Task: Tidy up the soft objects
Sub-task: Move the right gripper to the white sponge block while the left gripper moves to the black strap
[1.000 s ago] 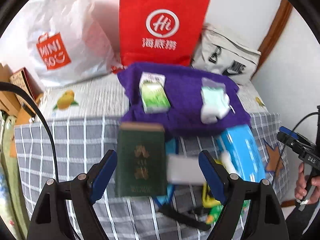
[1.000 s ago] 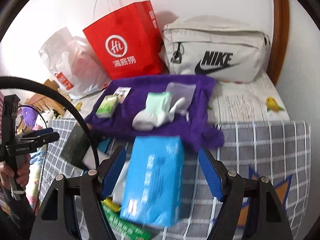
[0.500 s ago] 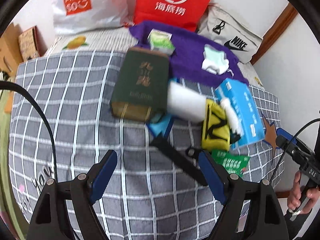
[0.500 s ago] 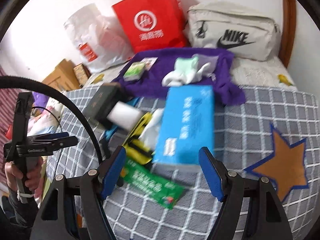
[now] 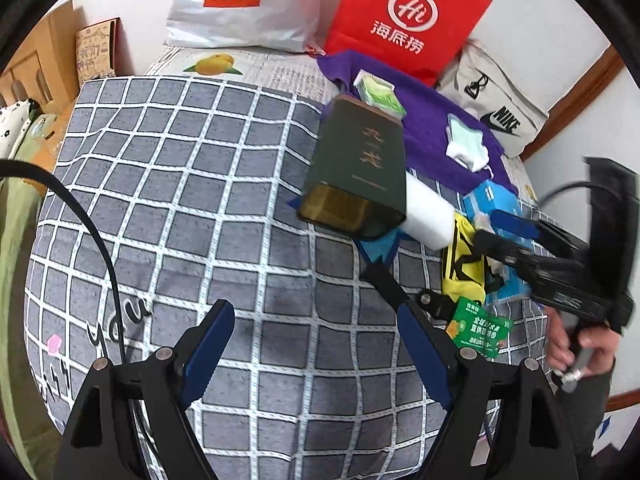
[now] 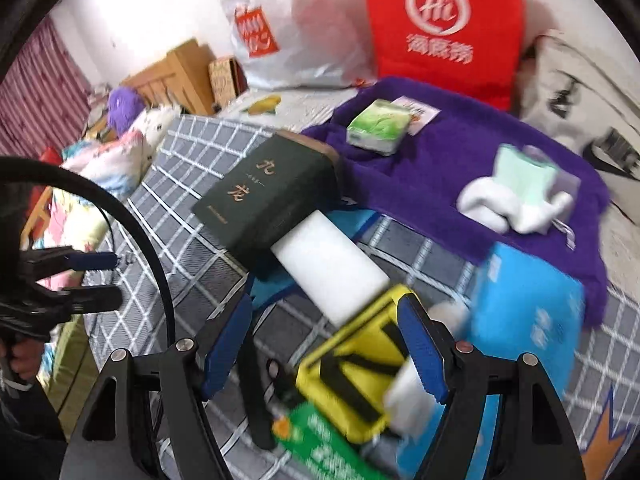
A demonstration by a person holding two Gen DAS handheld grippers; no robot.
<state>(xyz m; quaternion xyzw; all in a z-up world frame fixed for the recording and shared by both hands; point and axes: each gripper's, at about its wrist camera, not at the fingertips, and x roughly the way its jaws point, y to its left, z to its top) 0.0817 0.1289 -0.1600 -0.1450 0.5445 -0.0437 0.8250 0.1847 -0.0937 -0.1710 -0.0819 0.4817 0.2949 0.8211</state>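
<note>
A heap lies on the checked blanket (image 5: pixel 180 200): a dark green box (image 5: pixel 356 168), a white foam block (image 5: pixel 428 216), a yellow pouch (image 5: pixel 464 268), a blue tissue pack (image 5: pixel 492 200) and a green sachet (image 5: pixel 480 328). Behind it a purple towel (image 5: pixel 432 136) carries a green tissue packet (image 5: pixel 378 92) and pale rolled socks (image 5: pixel 468 144). My left gripper (image 5: pixel 314 312) hangs open over bare blanket, left of the heap. My right gripper (image 6: pixel 324 304) is open above the foam block (image 6: pixel 328 268) and yellow pouch (image 6: pixel 356 368), pads touching nothing.
A red paper bag (image 5: pixel 404 20), a white MINISO bag (image 5: pixel 240 4) and a grey Nike bag (image 5: pixel 492 100) stand along the wall. Cardboard boxes (image 5: pixel 36 68) and plush toys (image 6: pixel 124 120) sit off the bed's left. A black strap (image 5: pixel 384 284) trails from the heap.
My left gripper has swung left and down, from over the green box to bare blanket. My right gripper has slid left from over the blue pack to the foam and yellow pouch.
</note>
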